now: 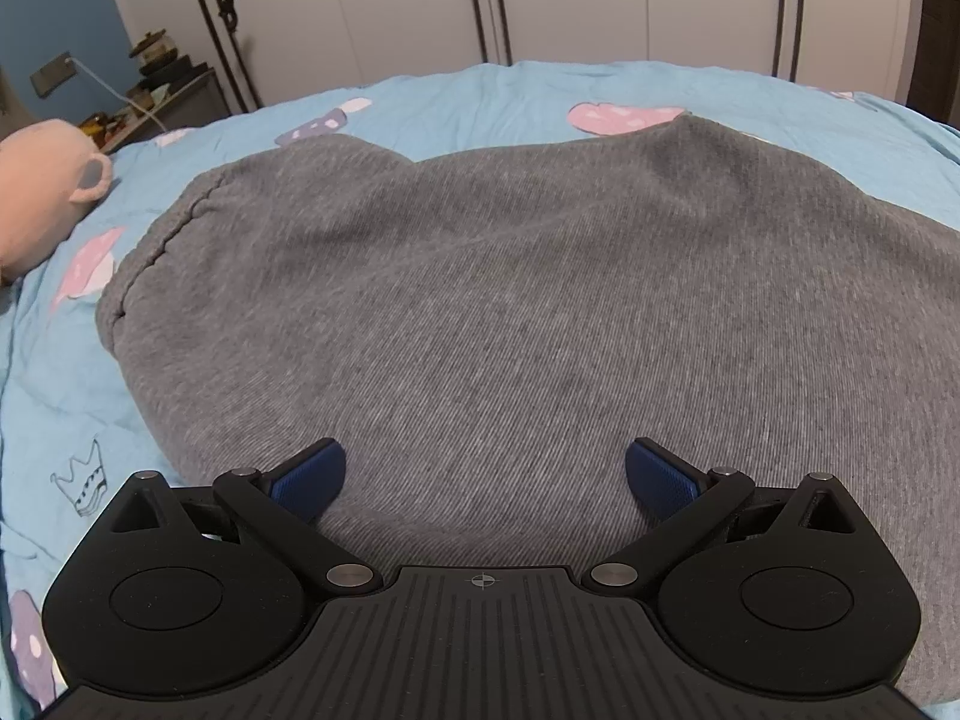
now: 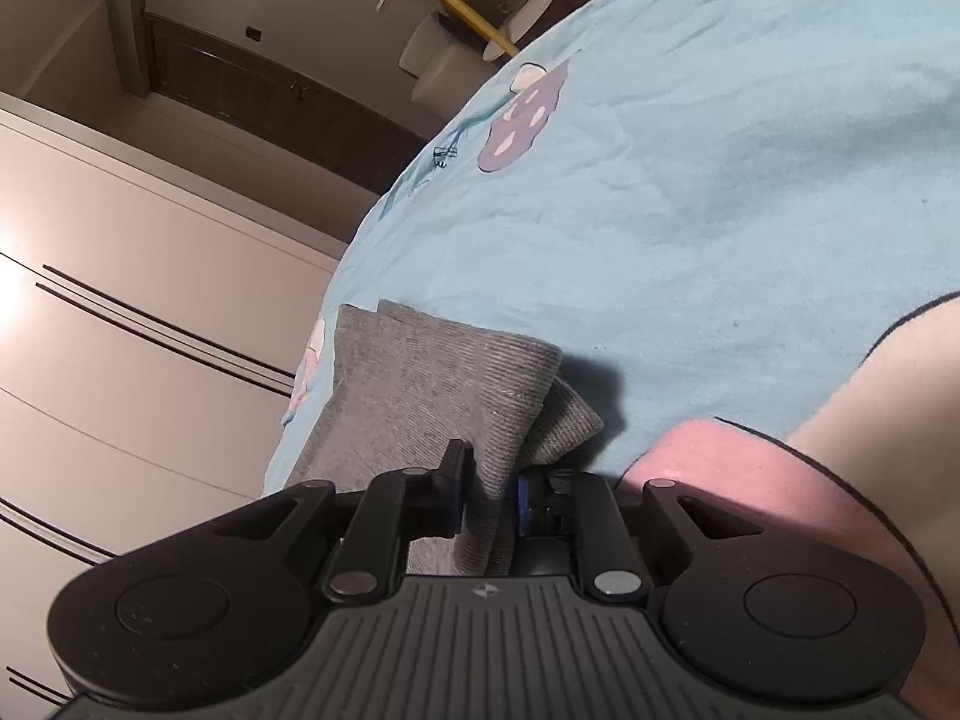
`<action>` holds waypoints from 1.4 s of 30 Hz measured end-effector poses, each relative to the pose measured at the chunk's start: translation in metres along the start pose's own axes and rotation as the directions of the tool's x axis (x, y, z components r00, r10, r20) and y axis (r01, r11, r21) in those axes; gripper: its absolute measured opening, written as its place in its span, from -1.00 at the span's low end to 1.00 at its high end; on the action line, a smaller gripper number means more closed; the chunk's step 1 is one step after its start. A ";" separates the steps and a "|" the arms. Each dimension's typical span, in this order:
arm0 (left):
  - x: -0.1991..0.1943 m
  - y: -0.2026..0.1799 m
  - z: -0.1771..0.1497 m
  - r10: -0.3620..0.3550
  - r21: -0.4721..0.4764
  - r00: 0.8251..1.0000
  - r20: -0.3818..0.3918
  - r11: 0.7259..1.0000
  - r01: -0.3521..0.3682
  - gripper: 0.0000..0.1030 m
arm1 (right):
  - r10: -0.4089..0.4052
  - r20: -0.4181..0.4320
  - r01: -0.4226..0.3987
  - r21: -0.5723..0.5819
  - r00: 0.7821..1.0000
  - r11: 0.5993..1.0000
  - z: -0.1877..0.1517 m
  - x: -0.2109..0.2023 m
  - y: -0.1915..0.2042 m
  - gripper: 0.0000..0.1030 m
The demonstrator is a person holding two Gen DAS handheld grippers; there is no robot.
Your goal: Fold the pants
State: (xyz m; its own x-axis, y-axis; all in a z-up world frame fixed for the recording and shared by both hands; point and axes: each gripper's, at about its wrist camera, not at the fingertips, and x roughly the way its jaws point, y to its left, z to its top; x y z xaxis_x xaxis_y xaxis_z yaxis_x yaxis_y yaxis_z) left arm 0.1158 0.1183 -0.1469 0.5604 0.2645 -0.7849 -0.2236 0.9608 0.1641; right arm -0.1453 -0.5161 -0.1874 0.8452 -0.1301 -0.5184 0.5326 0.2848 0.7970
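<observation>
Two grippers work over grey pants (image 1: 510, 312) spread on a bed (image 1: 456, 96) with a light blue cover printed with pink and purple mushrooms. In the left wrist view the pants fill most of the frame, from 9 o'clock to 3 o'clock, a stitched hem running along their edge at 9 o'clock. The left gripper (image 1: 486, 474) sits at 6 o'clock just above the cloth with its jaws wide apart, blue pads (image 1: 312, 477) facing each other and nothing pinched between them. A pink plush (image 1: 42, 192) lies on the bed at 9 o'clock, apart from the pants, and white wardrobe doors (image 1: 600, 0) stand beyond the bed at 12 o'clock.

In the right wrist view the right gripper (image 2: 489, 495) is at 6 o'clock, its jaws drawn close and clamped on a fold of the pants (image 2: 432, 378); the grey leg ends rise from the jaws toward 11 o'clock and rest on the bed (image 2: 720, 180). The hems lie in layers, one slightly offset behind the other. A pink sleeve (image 2: 750, 480) shows at 4 o'clock. The wardrobe (image 2: 150, 300) fills the 9 o'clock side.
</observation>
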 end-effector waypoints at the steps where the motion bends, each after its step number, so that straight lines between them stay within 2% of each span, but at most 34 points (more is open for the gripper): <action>1: 0.000 0.000 0.000 -0.002 -0.002 1.000 -0.003 1.000 0.002 1.00 | 0.009 0.013 -0.009 0.000 1.000 1.000 -0.001 -0.003 0.000 -0.81; 4: 0.001 0.000 0.002 -0.004 -0.004 1.000 -0.009 1.000 0.004 1.00 | -0.001 0.043 0.002 -0.010 0.999 1.000 -0.003 -0.005 0.007 -0.82; 6: 0.000 0.001 0.003 -0.005 -0.006 1.000 -0.014 1.000 0.005 1.00 | -0.069 0.031 0.070 -0.029 0.997 0.997 -0.003 0.001 0.010 -0.82; 9: -0.004 0.003 0.005 -0.007 -0.016 1.000 -0.023 1.000 0.007 1.00 | -0.130 0.043 0.133 -0.080 0.991 0.988 -0.002 0.005 0.029 -0.82; 11: -0.012 0.006 0.007 0.014 -0.026 1.000 0.002 1.000 -0.014 1.00 | -0.144 0.097 0.161 -0.188 0.985 0.969 -0.006 -0.002 0.061 -0.83; 13: -0.025 0.010 0.011 0.039 -0.025 0.998 0.053 0.999 -0.037 1.00 | -0.115 0.161 0.170 -0.383 0.980 0.908 -0.020 -0.010 0.116 -0.83; 15: -0.041 0.017 0.016 0.038 -0.027 0.995 0.093 0.999 -0.036 1.00 | -0.015 0.160 0.104 -0.564 0.987 0.819 -0.048 -0.014 0.178 -0.83; 17: -0.058 0.030 0.020 0.028 -0.057 0.990 0.136 0.998 -0.020 1.00 | 0.086 0.069 -0.011 -0.710 0.994 0.704 -0.090 -0.011 0.235 -0.83; 19: -0.073 0.043 0.021 0.020 -0.078 0.984 0.176 0.997 -0.006 1.00 | 0.126 -0.095 -0.148 -0.838 0.987 0.525 -0.152 -0.001 0.278 -0.83; 20: -0.078 0.048 0.021 0.015 -0.075 0.982 0.190 0.997 -0.001 1.00 | 0.116 -0.188 -0.220 -0.872 0.975 0.438 -0.184 0.008 0.290 -0.82; 21: -0.082 0.054 0.020 0.015 -0.070 0.979 0.202 0.998 -0.001 1.00 | 0.080 -0.282 -0.291 -0.889 0.956 0.354 -0.220 0.018 0.296 -0.82; 22: -0.084 0.059 0.017 0.017 -0.065 0.977 0.215 0.998 -0.003 1.00 | 0.024 -0.358 -0.349 -0.892 0.934 0.288 -0.252 0.030 0.296 -0.82; 23: -0.085 0.064 0.014 0.021 -0.061 0.975 0.221 0.998 -0.008 1.00 | -0.063 -0.436 -0.414 -0.884 0.898 0.216 -0.286 0.044 0.292 -0.81; 24: -0.082 0.069 0.011 0.026 -0.066 0.977 0.212 0.998 -0.012 1.00 | -0.165 -0.502 -0.476 -0.862 0.849 0.172 -0.314 0.058 0.284 -0.81; 25: -0.076 0.073 0.010 0.022 -0.084 0.983 0.183 0.996 -0.007 1.00 | -0.292 -0.546 -0.529 -0.837 0.786 0.140 -0.341 0.073 0.275 -0.81; 26: -0.070 0.077 0.011 0.004 -0.106 0.988 0.152 0.994 0.013 1.00 | -0.390 -0.529 -0.547 -0.834 0.754 0.073 -0.361 0.082 0.272 -0.79; 27: -0.063 0.080 0.012 -0.024 -0.131 0.993 0.119 0.991 0.039 1.00 | -0.380 -0.492 -0.531 -0.848 0.783 0.004 -0.369 0.079 0.277 -0.79; 28: -0.056 0.082 0.014 -0.040 -0.153 0.995 0.090 0.987 0.054 1.00 | -0.369 -0.492 -0.527 -0.850 0.788 0.007 -0.369 0.077 0.283 -0.73; 30: -0.046 0.084 0.016 -0.052 -0.187 0.997 0.057 0.980 0.062 1.00 | -0.385 -0.507 -0.514 -0.853 0.771 0.091 -0.365 0.079 0.286 -0.72; 31: -0.041 0.083 0.017 -0.059 -0.194 0.997 0.044 0.979 0.067 1.00 | -0.387 -0.509 -0.508 -0.854 0.769 0.113 -0.363 0.080 0.284 -0.71; 33: -0.033 0.080 0.015 -0.066 -0.180 0.998 0.019 0.981 0.069 1.00 | -0.376 -0.503 -0.494 -0.860 0.778 0.128 -0.364 0.074 0.282 -0.72; 34: -0.029 0.079 0.014 -0.066 -0.170 0.998 0.004 0.983 0.066 1.00 | -0.366 -0.502 -0.483 -0.863 0.784 0.149 -0.361 0.078 0.284 -0.73; 35: -0.026 0.078 0.013 -0.067 -0.166 0.998 -0.009 0.984 0.064 1.00 | -0.345 -0.508 -0.473 -0.861 0.789 0.187 -0.359 0.071 0.284 -0.74; 36: -0.026 0.079 0.012 -0.074 -0.171 0.997 -0.017 0.983 0.070 1.00 | -0.309 -0.525 -0.471 -0.850 0.793 0.236 -0.355 0.068 0.285 -0.77; 39: -0.029 0.089 0.011 -0.096 -0.219 0.995 -0.005 0.971 0.093 1.00 | -0.122 -0.563 -0.476 -0.779 0.817 0.409 -0.329 0.050 0.289 -0.77; 40: -0.031 0.092 0.010 -0.101 -0.235 0.995 0.003 0.967 0.099 1.00 | -0.065 -0.569 -0.484 -0.750 0.820 0.451 -0.324 0.044 0.289 -0.77; 41: -0.031 0.093 0.011 -0.103 -0.246 0.995 0.006 0.964 0.101 1.00 | -0.024 -0.576 -0.501 -0.730 0.817 0.465 -0.324 0.038 0.289 -0.77; 42: -0.030 0.094 0.012 -0.104 -0.250 0.995 0.006 0.963 0.102 1.00 | -0.018 -0.579 -0.509 -0.731 0.815 0.455 -0.327 0.033 0.287 -0.77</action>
State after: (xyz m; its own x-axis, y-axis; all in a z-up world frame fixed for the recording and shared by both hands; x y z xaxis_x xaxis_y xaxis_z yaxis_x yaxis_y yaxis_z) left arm 0.0873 0.2014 -0.1010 0.5853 0.1641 -0.7940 -0.3577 0.9311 -0.0713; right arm 0.0211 -0.1280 -0.0772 0.6537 0.4386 -0.6167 -0.2197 0.8898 0.4000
